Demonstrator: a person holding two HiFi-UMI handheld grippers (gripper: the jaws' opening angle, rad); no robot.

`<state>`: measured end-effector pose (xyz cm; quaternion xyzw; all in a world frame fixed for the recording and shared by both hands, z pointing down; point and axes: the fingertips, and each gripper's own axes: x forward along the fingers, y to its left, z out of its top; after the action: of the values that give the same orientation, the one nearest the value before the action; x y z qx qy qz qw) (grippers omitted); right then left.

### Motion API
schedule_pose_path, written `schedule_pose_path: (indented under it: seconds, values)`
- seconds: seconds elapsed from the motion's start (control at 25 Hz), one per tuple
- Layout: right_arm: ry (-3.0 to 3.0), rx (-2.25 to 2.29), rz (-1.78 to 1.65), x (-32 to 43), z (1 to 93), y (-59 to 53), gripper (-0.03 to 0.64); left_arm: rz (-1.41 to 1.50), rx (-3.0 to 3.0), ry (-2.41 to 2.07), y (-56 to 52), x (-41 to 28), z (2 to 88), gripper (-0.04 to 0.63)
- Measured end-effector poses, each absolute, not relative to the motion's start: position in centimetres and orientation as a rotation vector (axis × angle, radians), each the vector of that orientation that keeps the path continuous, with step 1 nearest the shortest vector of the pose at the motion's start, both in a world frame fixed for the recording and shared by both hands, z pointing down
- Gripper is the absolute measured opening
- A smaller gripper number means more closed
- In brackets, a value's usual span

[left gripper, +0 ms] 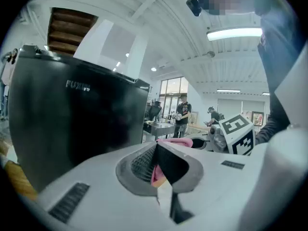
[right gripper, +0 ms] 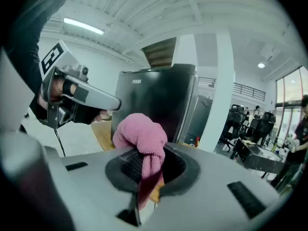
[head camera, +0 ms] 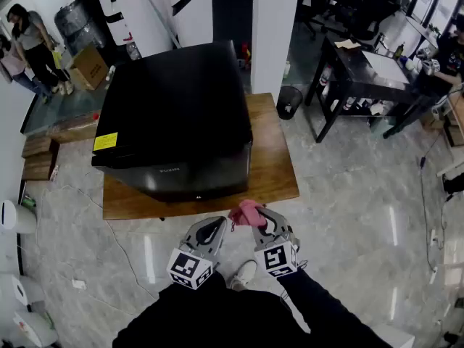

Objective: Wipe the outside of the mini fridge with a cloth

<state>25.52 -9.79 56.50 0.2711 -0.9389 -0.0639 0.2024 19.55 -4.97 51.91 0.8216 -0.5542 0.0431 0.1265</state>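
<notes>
Your R claw [right gripper: 144, 163] is clenched on the bunched pink cloth [right gripper: 140, 136], and your L claw [left gripper: 159, 170] nips its edge, prob. to spread it. Both sit just near of the mini fridge [head camera: 174, 107] on the desk [head camera: 272, 172].

I looked down into an open-plan office or lab: a polished stone floor [head camera: 362, 194], cluttered black desks [head camera: 362, 67] at the upper right, and a waste bin [head camera: 290, 101] by a white column [head camera: 275, 27]. A cardboard box [head camera: 90, 65] and standing people [head camera: 29, 38] filled the upper left. The gripper views showed strip lights [left gripper: 235, 32], office chairs [right gripper: 262, 124] and tall windows [left gripper: 174, 88] — a workplace.
</notes>
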Motion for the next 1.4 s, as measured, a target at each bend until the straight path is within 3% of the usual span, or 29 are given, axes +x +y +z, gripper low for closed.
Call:
schedule_pose_path:
  seconds: [0.28, 0.76, 1.4]
  values:
    - [-2.658, 0.846, -0.071, 29.4, 51.0, -9.2, 0.048, 0.044, 2.496, -1.558, -4.3, 22.8, 46.1, 0.005]
    - [-2.719, 0.936, -0.02, 28.4, 44.8, -12.7, 0.048, -0.016, 2.638, -1.418, -6.7, 23.5, 41.7, 0.005]
    - [-2.852, 0.891, 0.01, 26.7, 43.1, -22.8, 0.048, -0.094, 2.603, -1.387, -12.8, 24.4, 41.0, 0.005]
